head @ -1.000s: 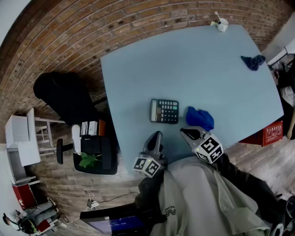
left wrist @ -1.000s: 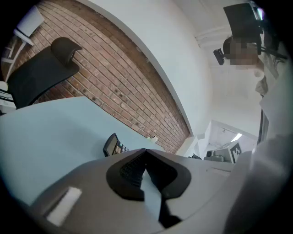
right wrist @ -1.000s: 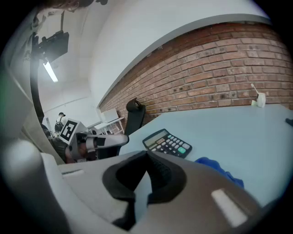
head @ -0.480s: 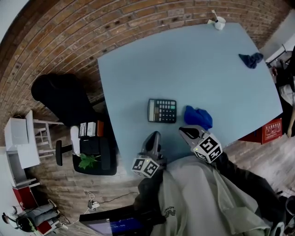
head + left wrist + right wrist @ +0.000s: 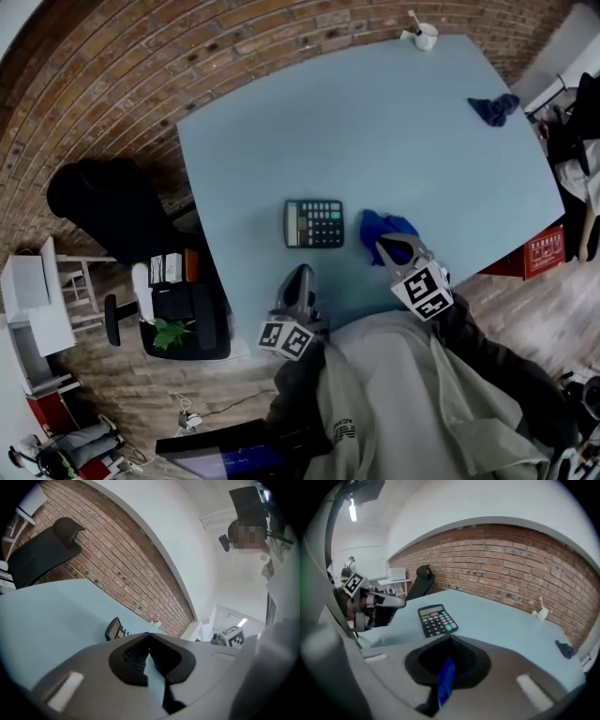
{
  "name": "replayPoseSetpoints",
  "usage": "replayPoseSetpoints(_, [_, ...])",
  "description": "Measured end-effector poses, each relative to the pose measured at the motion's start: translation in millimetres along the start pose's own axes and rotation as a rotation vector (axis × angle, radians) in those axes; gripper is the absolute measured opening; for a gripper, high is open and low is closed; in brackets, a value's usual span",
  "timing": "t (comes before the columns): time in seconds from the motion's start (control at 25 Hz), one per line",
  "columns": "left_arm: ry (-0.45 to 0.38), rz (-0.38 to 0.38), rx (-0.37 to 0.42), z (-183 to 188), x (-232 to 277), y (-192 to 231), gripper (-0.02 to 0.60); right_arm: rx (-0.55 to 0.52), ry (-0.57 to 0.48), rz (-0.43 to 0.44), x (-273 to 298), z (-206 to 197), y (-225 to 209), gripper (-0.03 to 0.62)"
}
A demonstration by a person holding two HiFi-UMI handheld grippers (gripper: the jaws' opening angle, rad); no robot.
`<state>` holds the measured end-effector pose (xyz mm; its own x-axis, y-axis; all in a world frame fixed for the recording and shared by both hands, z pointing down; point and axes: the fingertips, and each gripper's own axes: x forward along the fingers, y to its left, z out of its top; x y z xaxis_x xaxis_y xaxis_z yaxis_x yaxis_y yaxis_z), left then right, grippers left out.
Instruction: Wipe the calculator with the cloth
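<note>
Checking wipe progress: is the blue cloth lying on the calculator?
No: in the head view the blue cloth lies on the table right of the calculator, with a gap between them.

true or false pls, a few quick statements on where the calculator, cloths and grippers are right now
1. The calculator lies on the table, left of the blue cloth in the head view. True.
2. Both grippers stand wide open. False: the left gripper and the right gripper both have their jaws together.
3. A second, darker cloth lies near the table's far right edge. True.
4. The white cup stands right beside the calculator. False: it stands at the table's far edge, well away.
5. The left gripper presses on the calculator. False: it is apart from the calculator, on the person's side of it.
</note>
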<state>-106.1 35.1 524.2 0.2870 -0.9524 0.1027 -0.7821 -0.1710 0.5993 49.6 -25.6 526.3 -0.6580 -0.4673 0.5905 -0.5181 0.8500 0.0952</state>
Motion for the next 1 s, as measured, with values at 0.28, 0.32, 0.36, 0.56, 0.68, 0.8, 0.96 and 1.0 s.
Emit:
replayPoseSetpoints(0.28, [0.025, -0.030, -0.008, -8.7, 14.5, -3.2, -0.012, 0.030, 0.041, -0.152, -13.5, -34.8, -61.6, 0.199])
replayPoseSetpoints(0.32, [0.025, -0.025, -0.008, -8.9, 14.6, -1.7, -0.012, 0.047, 0.060, -0.121, -8.8, -41.3, -58.4, 0.232])
replayPoseSetpoints(0.36, [0.025, -0.020, -0.009, -9.5, 14.9, -0.1, -0.011, 0.056, 0.077, -0.090, -3.6, -46.3, -54.4, 0.245])
replayPoseSetpoints(0.56, [0.017, 0.038, -0.047, -7.2, 14.2, 19.5, 0.070, -0.027, 0.196, 0.037, 33.6, -66.5, -26.5, 0.247])
replayPoseSetpoints(0.68, [-0.023, 0.126, -0.030, 12.1, 10.1, 49.7, 0.188, -0.090, 0.284, 0.095, 52.3, -79.1, -12.1, 0.224])
replayPoseSetpoints(0.8, [-0.056, 0.156, -0.023, 36.8, 21.7, 80.5, 0.247, -0.106, 0.275, 0.100, 58.1, -74.9, -9.3, 0.201])
replayPoseSetpoints(0.96, [0.032, 0.122, -0.035, 39.6, 62.6, 98.7, 0.281, -0.018, 0.196, 0.085, 58.4, -73.8, -13.2, 0.173])
replayPoseSetpoints(1.0, [0.071, 0.120, -0.016, 36.6, 72.4, 99.4, 0.280, -0.006, 0.183, 0.080, 58.0, -73.8, -14.1, 0.170])
